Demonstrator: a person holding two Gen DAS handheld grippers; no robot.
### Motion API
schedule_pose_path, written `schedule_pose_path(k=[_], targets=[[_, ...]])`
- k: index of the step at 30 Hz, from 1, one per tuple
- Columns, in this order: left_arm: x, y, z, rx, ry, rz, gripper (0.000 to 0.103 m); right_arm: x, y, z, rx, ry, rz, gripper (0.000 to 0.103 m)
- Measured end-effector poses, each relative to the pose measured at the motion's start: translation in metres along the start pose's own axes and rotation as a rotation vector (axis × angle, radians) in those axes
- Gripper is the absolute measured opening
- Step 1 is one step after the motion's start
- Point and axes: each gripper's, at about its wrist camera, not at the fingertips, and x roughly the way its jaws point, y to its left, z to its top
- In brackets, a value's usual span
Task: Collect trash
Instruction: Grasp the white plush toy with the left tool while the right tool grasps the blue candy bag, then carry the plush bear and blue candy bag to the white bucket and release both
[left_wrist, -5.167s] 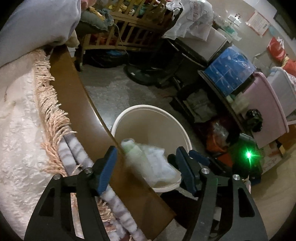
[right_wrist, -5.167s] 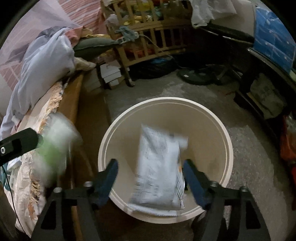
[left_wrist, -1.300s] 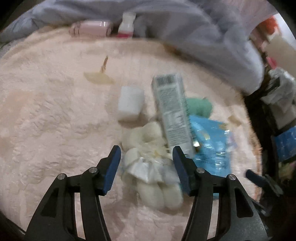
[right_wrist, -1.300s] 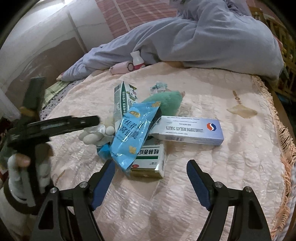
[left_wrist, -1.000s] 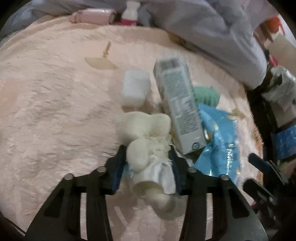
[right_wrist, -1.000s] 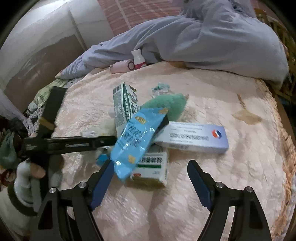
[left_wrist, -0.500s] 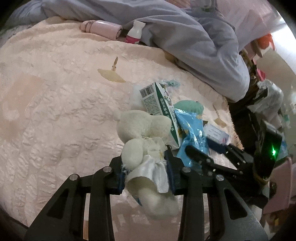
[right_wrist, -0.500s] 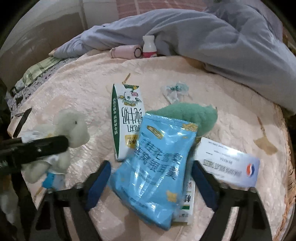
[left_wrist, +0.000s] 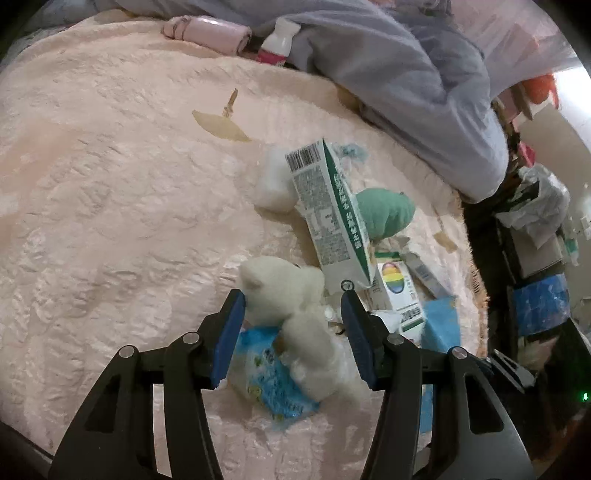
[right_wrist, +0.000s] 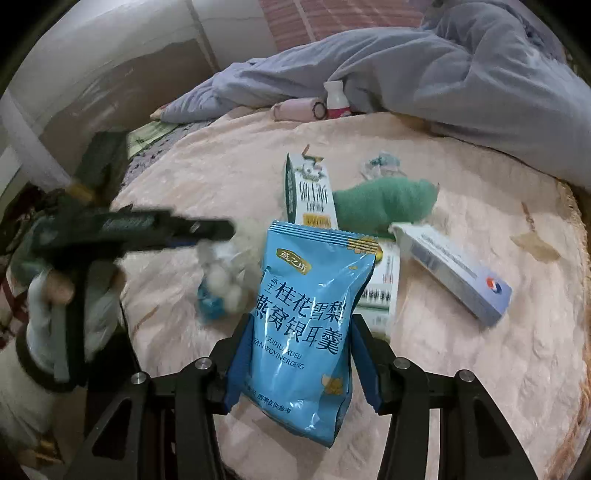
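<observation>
Right tongs (right_wrist: 301, 365) pinch the blue snack pouch (right_wrist: 310, 325); left tongs (left_wrist: 291, 336) spread around a white plush toy (left_wrist: 291, 295) (not gripping); milk carton (left_wrist: 328, 218) and medicine boxes (right_wrist: 454, 273) remain.

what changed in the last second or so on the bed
The right gripper closed on the blue snack bag and lifted it off the boxes. The left gripper opened, letting go of the white plush toy. The milk carton, green pouch and grey blanket stayed put.

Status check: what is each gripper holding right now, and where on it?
Right gripper: blue snack pouch, clamped across its lower half. Left gripper: open around the white plush toy.
</observation>
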Motion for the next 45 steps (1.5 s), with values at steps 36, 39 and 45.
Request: schedule_pose_path(k=[36,39,45], targets=[[-0.004,-0.145,-0.021,0.244,-0.017,0.002,0.042,-0.073,-0.077,-0.049,0.17,-0.141,-0.103,0.05],[0.006,-0.171,-0.03,0.285,-0.009,-0.012,0.042,-0.084,-0.091,-0.057,0.195,-0.153,-0.124,0.05],[0.032,-0.216,-0.042,0.335,0.032,-0.056,0.042,-0.107,-0.122,-0.078,0.248,-0.166,-0.19,0.05]])
